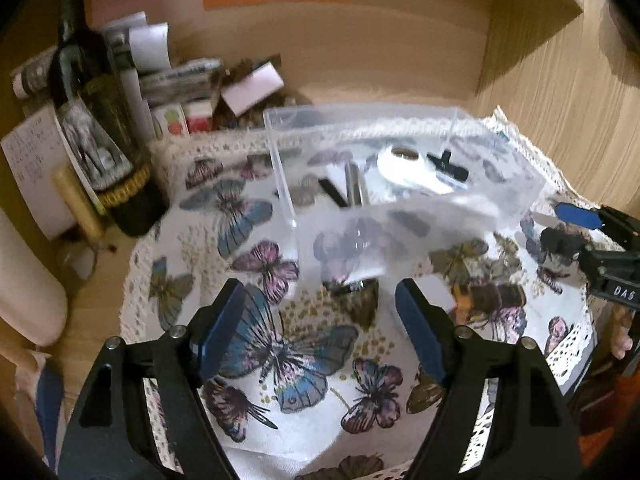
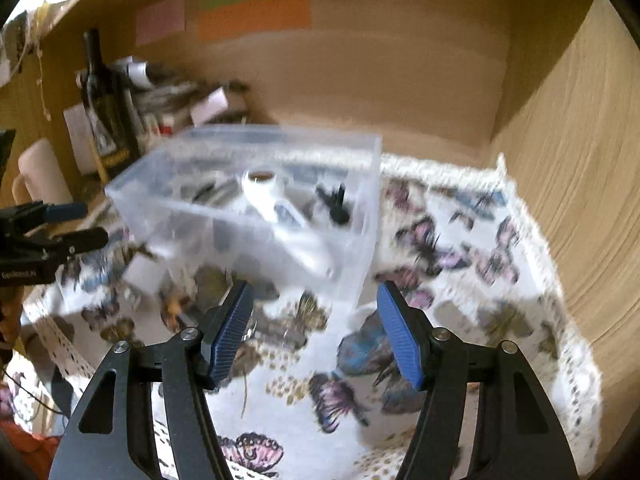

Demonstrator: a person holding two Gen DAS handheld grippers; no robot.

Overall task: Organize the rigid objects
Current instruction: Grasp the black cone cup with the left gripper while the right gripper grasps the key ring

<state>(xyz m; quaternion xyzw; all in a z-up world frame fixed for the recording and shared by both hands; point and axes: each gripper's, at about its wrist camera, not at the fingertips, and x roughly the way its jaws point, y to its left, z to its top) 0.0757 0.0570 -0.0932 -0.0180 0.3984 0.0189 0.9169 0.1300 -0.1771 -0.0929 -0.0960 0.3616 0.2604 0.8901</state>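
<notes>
A clear plastic box (image 1: 500, 184) stands on the butterfly tablecloth (image 1: 280, 360). In it lie a white device with a round brown part (image 1: 408, 164), a small black part (image 1: 446, 164) and a grey metal stick (image 1: 354, 188). The box (image 2: 200, 208) also shows in the right wrist view with the white device (image 2: 280, 208) and black part (image 2: 336, 200) inside. My left gripper (image 1: 320, 332) is open and empty in front of the box. My right gripper (image 2: 316, 332) is open and empty near the box's front corner. The right gripper (image 1: 576, 224) also shows at the right edge of the left wrist view, and the left gripper (image 2: 76, 224) at the left edge of the right wrist view.
A dark wine bottle (image 1: 96, 120) stands at the back left beside papers and small boxes (image 1: 184, 80). A pale cylinder (image 2: 40, 168) stands left of it. Wooden walls (image 2: 580, 160) close in the back and right side.
</notes>
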